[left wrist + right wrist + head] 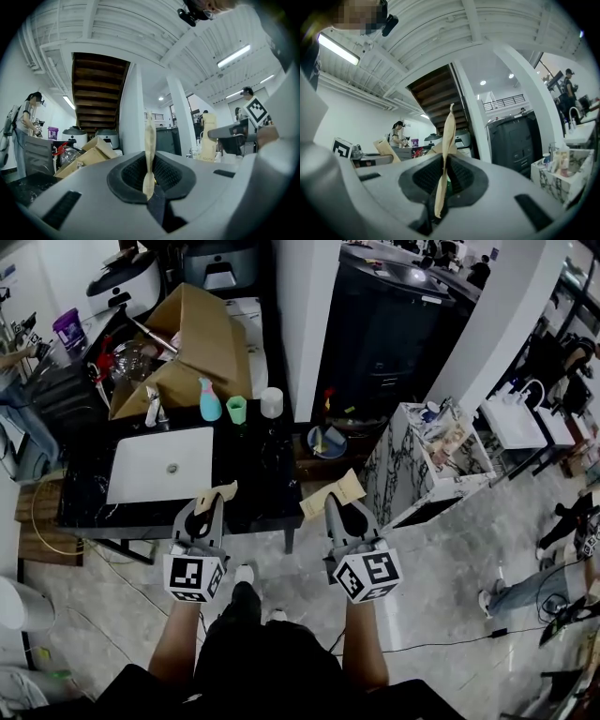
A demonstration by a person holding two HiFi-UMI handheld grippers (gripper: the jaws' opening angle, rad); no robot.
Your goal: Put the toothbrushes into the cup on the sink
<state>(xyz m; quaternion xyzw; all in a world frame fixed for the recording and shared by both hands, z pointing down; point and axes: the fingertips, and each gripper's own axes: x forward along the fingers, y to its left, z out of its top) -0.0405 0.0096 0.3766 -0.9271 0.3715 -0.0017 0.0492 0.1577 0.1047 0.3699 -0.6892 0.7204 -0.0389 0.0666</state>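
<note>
Status: task not started on the placing side. Nothing is in a cup yet, as far as the head view shows.

- left gripper (208, 506) is clamped on a flat brown paper packet (217, 494). Its own view shows the jaws pinched onto the packet's edge (149, 145), which stands upright between them.
- right gripper (334, 505) does the same with a second packet (337, 490), which is held edge-on and upright (447, 136).
- I assume the packets hold the toothbrushes. No brush is actually visible, so treat that as a guess.
- The green cup (236, 410) stands at the back of the black worktop (267, 479), just behind the sink (159, 465). It sits between a blue bottle (209, 399) and a pale cup (272, 402). I can't tell which cup is the target.

Left to do: carry both packets to the cup and drop them in, possibly unwrapping first.

Pose: both forearms reach forward, side by side, with the grippers level and the marker cubes facing the person. The left gripper is at the worktop's near edge, in front of the sink. The right gripper is off the worktop's right front corner, over the floor. Both are well apart from the cups.
</note>
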